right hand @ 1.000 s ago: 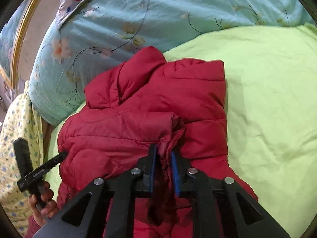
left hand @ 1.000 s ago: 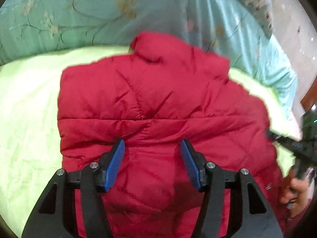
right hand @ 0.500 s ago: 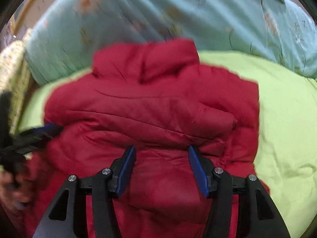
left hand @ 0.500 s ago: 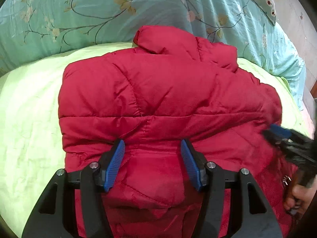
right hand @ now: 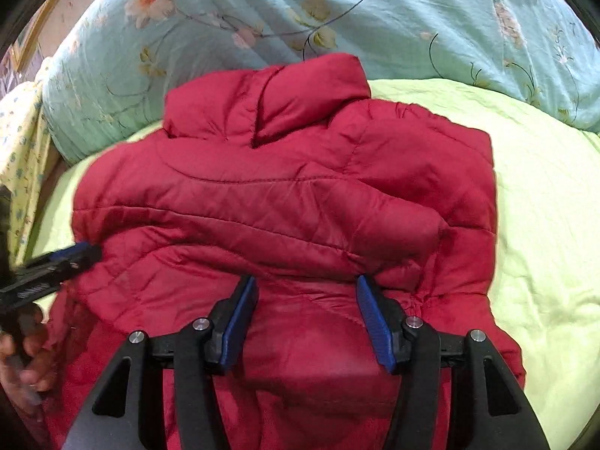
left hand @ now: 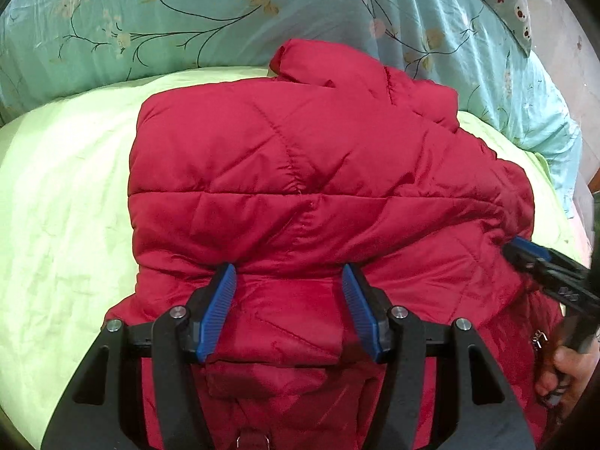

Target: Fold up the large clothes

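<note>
jacket (left hand: 300, 172): quilted, slightly shiny cloth | sheet (left hand: 63, 202): matt, creased cloth | quilt (right hand: 412, 18): smooth cloth

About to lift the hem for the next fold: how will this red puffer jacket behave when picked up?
The red puffer jacket looks puffy, so probably light but springy, apt to unfold. Its shiny shell looks slippery. Loose folds suggest it will flop.

Red jacket (left hand: 322, 172), lime sheet (left hand: 67, 195), teal floral quilt (right hand: 375, 18)
</note>
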The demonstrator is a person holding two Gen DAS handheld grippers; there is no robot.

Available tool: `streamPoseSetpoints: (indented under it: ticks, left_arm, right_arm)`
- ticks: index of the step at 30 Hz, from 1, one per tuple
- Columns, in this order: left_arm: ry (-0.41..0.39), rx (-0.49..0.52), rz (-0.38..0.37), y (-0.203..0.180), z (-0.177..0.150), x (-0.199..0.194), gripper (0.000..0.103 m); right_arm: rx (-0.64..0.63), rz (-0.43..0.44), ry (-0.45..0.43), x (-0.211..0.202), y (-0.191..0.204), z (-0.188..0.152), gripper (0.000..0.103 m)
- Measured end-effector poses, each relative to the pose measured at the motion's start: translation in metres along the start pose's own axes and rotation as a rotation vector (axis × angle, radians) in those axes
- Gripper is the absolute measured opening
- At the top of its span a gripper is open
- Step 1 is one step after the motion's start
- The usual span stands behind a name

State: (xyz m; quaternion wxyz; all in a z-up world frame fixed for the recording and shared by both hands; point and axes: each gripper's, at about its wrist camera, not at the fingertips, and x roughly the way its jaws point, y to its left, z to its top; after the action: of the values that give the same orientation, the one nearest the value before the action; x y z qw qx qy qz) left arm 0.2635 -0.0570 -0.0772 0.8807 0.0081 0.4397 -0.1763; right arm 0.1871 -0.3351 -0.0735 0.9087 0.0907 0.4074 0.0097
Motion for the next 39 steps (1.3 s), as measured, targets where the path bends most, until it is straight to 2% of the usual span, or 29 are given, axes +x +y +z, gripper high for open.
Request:
streamPoseSetpoints:
  ticks: [4,9,14,20,26,32,39]
  left_arm:
    - [-0.004,-0.001,0.004,0.001,-0.001,0.004,0.058]
    - [-0.003,0.006,0.0,0.0,0.0,-0.001,0.058]
    - [-0.008,0.006,-0.007,0.008,-0.005,-0.015,0.058]
    - [0.026,-0.034,-0.009,0.018,-0.007,0.003,0.059]
    - [0.025,-0.011,0.031,0.012,-0.008,0.008,0.061]
    - [0.022,-0.013,0.014,0.014,-0.008,-0.001,0.062]
    - [0.025,-0.089,-0.07,0.032,-0.03,-0.043,0.065]
  right_arm:
    - [0.017,0.02,-0.044,-0.02,-0.003,-0.001,0.057]
    - [-0.005,-0.029,0.044,0.009,-0.008,-0.005,0.057]
    - [-0.007,-0.045,0.046,0.014,-0.007,-0.006,0.057]
    - [-0.01,-0.049,0.046,0.018,-0.006,-0.006,0.057]
    - [0.003,-0.041,0.047,0.019,-0.009,-0.006,0.058]
    - [0.043,0.017,0.022,-0.017,-0.01,-0.011,0.057]
    - [0.056,0.096,0.038,-0.062,-0.01,-0.03,0.058]
